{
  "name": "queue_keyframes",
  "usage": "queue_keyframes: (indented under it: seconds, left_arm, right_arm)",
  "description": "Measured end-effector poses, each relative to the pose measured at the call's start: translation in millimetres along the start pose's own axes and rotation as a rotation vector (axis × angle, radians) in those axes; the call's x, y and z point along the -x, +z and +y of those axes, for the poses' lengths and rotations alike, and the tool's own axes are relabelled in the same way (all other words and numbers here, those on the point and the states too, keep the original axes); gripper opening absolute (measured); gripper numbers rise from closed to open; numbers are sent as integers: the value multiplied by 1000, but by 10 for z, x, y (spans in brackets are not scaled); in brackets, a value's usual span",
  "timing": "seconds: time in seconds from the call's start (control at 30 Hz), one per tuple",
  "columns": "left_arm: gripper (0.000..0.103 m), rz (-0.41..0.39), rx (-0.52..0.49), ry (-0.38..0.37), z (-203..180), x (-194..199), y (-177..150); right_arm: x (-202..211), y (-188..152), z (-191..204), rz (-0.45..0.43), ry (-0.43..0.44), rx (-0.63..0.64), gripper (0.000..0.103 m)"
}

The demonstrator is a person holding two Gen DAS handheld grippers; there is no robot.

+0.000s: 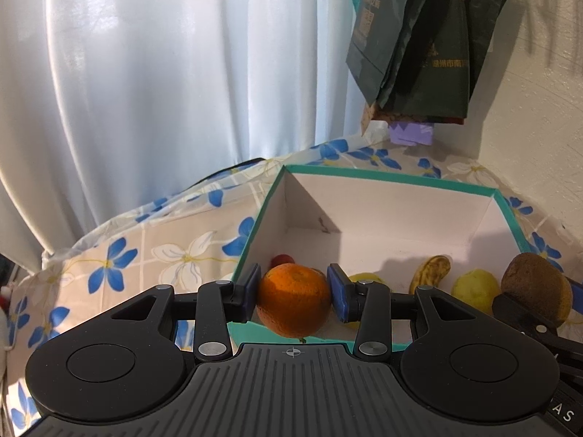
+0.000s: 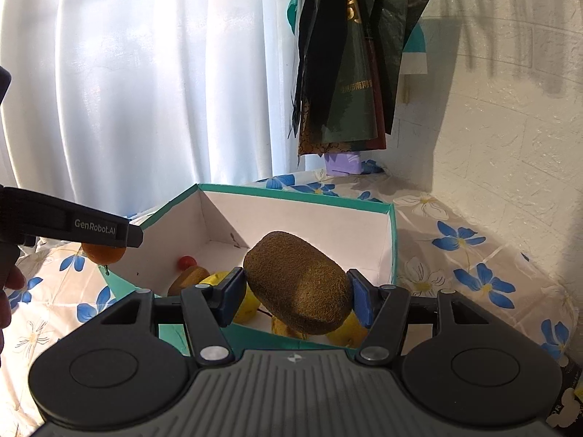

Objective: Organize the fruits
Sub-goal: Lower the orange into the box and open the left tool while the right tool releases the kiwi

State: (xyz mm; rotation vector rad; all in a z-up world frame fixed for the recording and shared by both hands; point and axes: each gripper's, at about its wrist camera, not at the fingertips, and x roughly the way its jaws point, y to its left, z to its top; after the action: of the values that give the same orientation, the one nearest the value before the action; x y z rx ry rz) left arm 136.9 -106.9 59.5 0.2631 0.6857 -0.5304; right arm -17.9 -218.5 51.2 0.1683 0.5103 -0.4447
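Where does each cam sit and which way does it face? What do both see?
Left wrist: sits on the left gripper, looks forward along its jaws, shut on the orange, into the teal box; right gripper's kiwi at the right edge.
Right wrist: sits on the right gripper, jaws shut on the kiwi, facing the same box; left gripper enters from the left, with the person's hand.
Shared: box, both fruits, curtain, hanging bags.

Both wrist views close above the worktop, facing the white curtain (image 1: 164, 91). Shared: the teal box (image 1: 400, 178) (image 2: 291, 193), hanging bags (image 1: 419, 36) (image 2: 349, 65), each other's tongs.
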Motion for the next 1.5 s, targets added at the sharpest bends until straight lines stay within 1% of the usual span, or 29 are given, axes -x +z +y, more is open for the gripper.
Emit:
queue_keyframes:
  seconds: [0.07, 0.17, 0.3, 0.43, 0.63, 1.0, 1.2, 1.5]
  left_arm:
    - [44, 2, -9, 12, -22, -75, -4]
    - [44, 11, -8, -1, -40, -193, -7]
    - [44, 8, -18, 4, -63, -312, -34]
    - [44, 25, -24, -10, -83, -429, -61]
    - [44, 29, -27, -11, -101, -517, -78]
    - [44, 61, -36, -9, -94, -667, -117]
    - [44, 74, -38, -12, -104, -727, -125]
    - [44, 91, -37, -13, -111, -799, -138]
  right_arm:
    - [-52, 2, -4, -4, -13, -2, 60]
    - [-131, 5, -16, -9, -33, -8, 60]
    - [-201, -8, -36, -19, -61, -14, 60]
    - [-269, -23, -55, -13, -77, -18, 60]
    - [-349, -69, -68, -5, -95, -17, 60]
    - [-510, -201, -69, 34, -107, -26, 60]
    - [-553, -240, -2, 18, -143, 45, 61]
    - [-548, -244, -14, 7, -148, 49, 61]
